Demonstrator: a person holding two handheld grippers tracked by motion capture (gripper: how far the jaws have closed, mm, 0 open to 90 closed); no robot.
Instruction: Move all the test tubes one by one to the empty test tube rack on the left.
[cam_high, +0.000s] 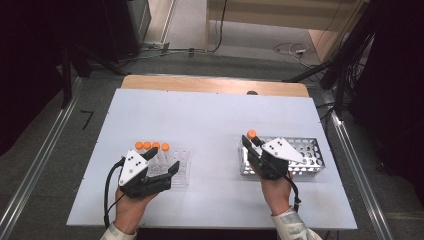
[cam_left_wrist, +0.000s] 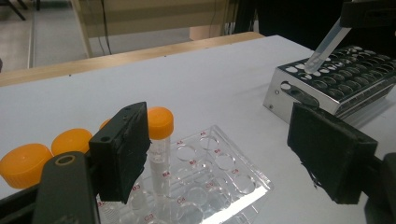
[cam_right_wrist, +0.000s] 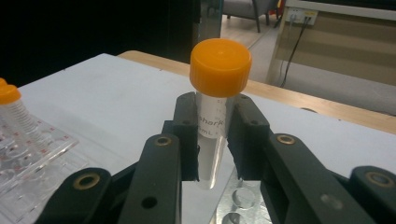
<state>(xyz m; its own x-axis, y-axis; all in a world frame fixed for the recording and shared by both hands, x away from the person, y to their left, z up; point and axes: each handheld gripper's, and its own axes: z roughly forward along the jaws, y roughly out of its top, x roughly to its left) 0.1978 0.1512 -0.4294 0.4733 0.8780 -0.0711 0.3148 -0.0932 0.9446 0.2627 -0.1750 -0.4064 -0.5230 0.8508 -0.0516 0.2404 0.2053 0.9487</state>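
Orange-capped tube (cam_right_wrist: 215, 116) clamped in right gripper (cam_right_wrist: 212, 140), jaws tight on its body, tip just above the near-left corner of the metal rack (cam_high: 310, 155). Left gripper (cam_high: 162, 167) jaws wide apart, holding nothing, hovering at clear plastic rack (cam_left_wrist: 219, 172) with four more capped tubes (cam_high: 151, 146)

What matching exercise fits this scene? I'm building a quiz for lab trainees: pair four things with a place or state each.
Column one:
1. right tool
2. left tool
3. metal rack
4. clear plastic rack

Column two:
A. holds upright orange-capped tubes
B. open, holding nothing
C. shut on an orange-capped tube
D. on the table under the right tool, its visible holes empty

Pairs: 1-C, 2-B, 3-D, 4-A
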